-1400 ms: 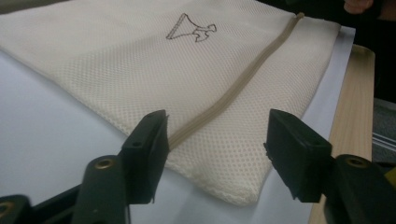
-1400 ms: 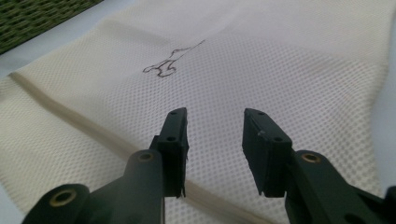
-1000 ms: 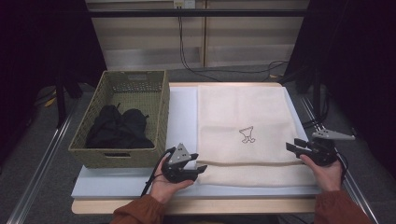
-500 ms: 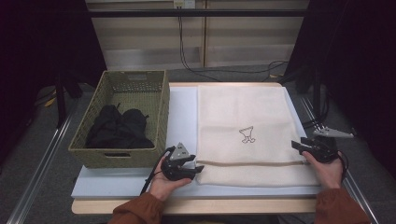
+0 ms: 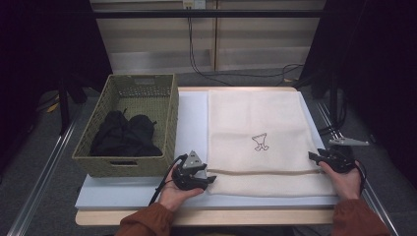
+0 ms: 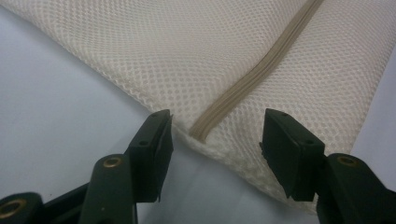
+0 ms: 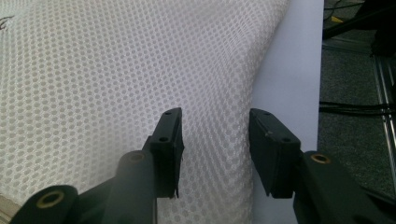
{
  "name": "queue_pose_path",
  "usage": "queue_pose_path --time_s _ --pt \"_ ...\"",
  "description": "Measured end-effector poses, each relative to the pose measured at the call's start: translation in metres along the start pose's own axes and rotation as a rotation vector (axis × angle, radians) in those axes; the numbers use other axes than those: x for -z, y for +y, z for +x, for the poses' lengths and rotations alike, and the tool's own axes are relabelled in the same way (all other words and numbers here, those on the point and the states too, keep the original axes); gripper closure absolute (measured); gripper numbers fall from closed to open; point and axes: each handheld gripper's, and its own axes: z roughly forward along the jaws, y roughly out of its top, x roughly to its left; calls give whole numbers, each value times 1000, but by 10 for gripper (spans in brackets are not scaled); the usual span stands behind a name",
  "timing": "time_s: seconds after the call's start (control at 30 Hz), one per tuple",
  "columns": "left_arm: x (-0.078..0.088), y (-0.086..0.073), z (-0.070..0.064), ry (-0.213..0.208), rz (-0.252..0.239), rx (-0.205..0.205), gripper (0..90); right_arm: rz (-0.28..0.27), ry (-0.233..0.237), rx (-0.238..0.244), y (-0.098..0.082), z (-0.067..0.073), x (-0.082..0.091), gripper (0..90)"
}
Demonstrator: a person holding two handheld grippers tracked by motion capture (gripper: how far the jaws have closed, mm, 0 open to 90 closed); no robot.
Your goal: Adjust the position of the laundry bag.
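Observation:
A cream mesh bag (image 5: 255, 123) with a small dark emblem lies flat on a pale mat (image 5: 192, 123). A beige zip band (image 5: 265, 172) runs across the bag near its front edge. My left gripper (image 5: 209, 178) rests at the bag's left edge. Its jaws are open astride the end of the zip band (image 6: 261, 70), with the left gripper (image 6: 215, 135) not pressing on it. My right gripper (image 5: 314, 157) is at the bag's right edge. Its jaws have just been closing. The right gripper (image 7: 215, 140) still has a gap, with the bag's edge (image 7: 224, 93) between the pads.
A woven basket (image 5: 169, 113) stands left of the mat with black clothing (image 5: 125, 135) inside. Cables (image 5: 196, 59) trail on the floor behind the table. A metal rail (image 5: 44, 172) runs along the left side, and the wooden table edge (image 5: 221, 216) lies just before the hands.
The right hand has sunk a little and come in toward the bag's right edge, and its jaws stand narrower. The left hand has stayed where it was.

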Motion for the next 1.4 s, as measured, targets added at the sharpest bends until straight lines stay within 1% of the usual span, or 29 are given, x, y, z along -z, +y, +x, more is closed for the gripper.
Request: queue_pose_path --time_s 0.03,0.1,0.13,0.17,0.2,0.23,0.27,0.33,0.4,0.43,0.47,0.5,0.53,0.57,0.6,0.7,0.73,0.83,0.9,0.93,0.97,1.13,1.17,1.2,1.23,1.27,1.33,1.37,1.4 --pt "-2 1 0 2 -5 9 426 8 -1 1 0 0 -1 574" --pt "-4 3 -1 -3 4 11 408 10 2 0 0 0 -1 587" --pt "-5 4 -1 7 10 10 402 12 2 3 -1 0 -1 599" --pt "-6 5 -2 10 22 13 402 17 5 2 -1 1 -2 608" --pt "-7 5 -1 11 41 -2 397 17 4 12 -1 1 -2 616" --pt "-8 6 -2 11 46 4 390 19 3 9 -1 2 -2 625" --pt "-10 5 -2 13 23 18 389 19 4 11 -1 2 -2 639" --pt "-10 5 -1 9 26 11 388 20 9 6 -1 2 -2 669" --pt "-10 6 -3 17 21 17 405 20 10 2 -1 3 -3 705" --pt "-10 6 -3 24 27 9 405 20 10 2 -1 3 -3 705" --pt "-9 6 -3 22 39 -14 431 20 10 3 0 3 -3 719" --pt "-12 6 -5 16 8 1 460 20 8 3 0 3 -3 740" --pt "-10 7 -4 18 39 -9 473 19 9 2 0 3 -3 747" --pt "-9 7 -4 16 43 -14 491 19 11 -1 0 3 -3 755" --pt "-9 8 -3 16 49 -20 534 20 13 -6 0 3 -3 771" --pt "-10 8 -2 17 37 -27 600 15 20 -9 -1 2 -3 812" --pt "-9 10 -1 21 55 -34 628 15 25 -18 -1 1 -3 825" --pt "-9 11 -1 15 59 -33 692 14 34 -20 -1 1 -3 852" --pt "-10 10 -2 6 40 -31 750 16 37 -20 0 1 -2 861" --pt "-10 11 -2 4 44 -27 771 17 40 -23 0 1 -2 863" --pt "-9 11 -1 3 62 -32 792 14 40 -28 -1 1 -2 866" --pt "-8 12 0 -2 51 -11 814 -1 46 -31 -1 1 0 870" --pt "-6 12 0 -2 65 -10 814 -1 54 -33 -1 2 1 870" --pt "-6 12 1 -4 58 -8 815 -5 56 -32 -1 2 1 870" --pt "-5 12 2 -1 66 -19 814 -7 58 -34 -1 2 2 870" --pt "-5 12 2 -1 65 -19 814 -12 59 -34 -1 2 3 870" --pt "-4 12 2 1 48 3 814 -14 63 -30 -1 2 3 870" --pt "-3 12 3 2 58 -10 814 -18 67 -35 -1 3 4 870" --pt "-3 11 3 7 44 -6 814 -23 70 -35 -1 3 5 870"
